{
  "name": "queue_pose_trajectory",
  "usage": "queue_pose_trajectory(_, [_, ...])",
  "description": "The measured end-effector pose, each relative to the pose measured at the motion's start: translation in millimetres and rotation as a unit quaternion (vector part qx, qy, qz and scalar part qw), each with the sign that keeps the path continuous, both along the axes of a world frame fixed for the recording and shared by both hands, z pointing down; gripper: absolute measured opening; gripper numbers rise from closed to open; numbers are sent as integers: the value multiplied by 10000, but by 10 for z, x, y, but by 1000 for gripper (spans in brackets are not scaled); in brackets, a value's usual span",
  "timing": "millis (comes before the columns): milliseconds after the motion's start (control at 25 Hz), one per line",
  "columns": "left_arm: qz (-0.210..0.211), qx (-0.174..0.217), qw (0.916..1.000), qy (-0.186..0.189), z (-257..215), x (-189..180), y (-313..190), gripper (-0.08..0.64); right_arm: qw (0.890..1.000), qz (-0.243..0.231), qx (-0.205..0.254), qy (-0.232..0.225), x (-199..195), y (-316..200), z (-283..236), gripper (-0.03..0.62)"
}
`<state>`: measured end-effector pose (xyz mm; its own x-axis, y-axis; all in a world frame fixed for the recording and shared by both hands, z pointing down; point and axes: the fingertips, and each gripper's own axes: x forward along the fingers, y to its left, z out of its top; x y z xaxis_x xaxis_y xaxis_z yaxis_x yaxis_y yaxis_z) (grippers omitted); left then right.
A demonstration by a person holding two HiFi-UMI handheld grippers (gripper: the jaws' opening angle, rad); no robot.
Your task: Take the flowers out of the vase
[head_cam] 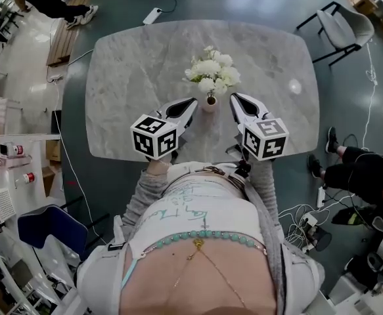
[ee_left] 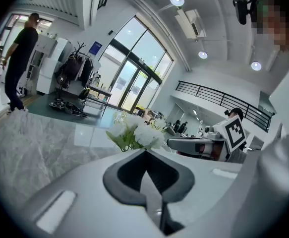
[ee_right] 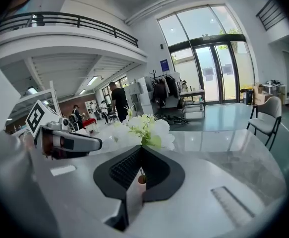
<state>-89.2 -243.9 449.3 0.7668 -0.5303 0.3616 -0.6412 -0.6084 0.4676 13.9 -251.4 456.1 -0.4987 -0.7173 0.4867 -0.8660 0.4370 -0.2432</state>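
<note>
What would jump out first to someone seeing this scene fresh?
The bunch of white flowers in a small pinkish vase catches the eye first, standing near the front middle of the grey marble table. Next come the left hand-held gripper and the right hand-held gripper, which flank the vase closely on either side, jaws shut and holding nothing.

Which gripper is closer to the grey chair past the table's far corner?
Right. The right gripper is on the same side of the vase as the chair. The left gripper is on the vase's other side, farther from it.
</note>
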Motion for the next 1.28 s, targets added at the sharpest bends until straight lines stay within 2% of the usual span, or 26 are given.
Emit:
queue_pose_trajectory(440, [-100, -108, 9999, 19, 2, 10, 73, 0, 9993, -348, -134, 3, -113, -4, 66, 26])
queue_pose_trajectory(840, [-98, -6, 9999, 41, -81, 44, -12, 0, 9984, -509, -233, 72, -131, -35, 127, 26])
queue_pose_trajectory(1000, [-128, 48, 9999, -72, -79, 27, -23, 0, 9980, -582, -238, 96, -155, -41, 151, 26])
queue_pose_trajectory(1280, [-204, 23, 9997, -112, -57, 18, -25, 0, 9954, -844, -312, 340, -172, -48, 265, 26])
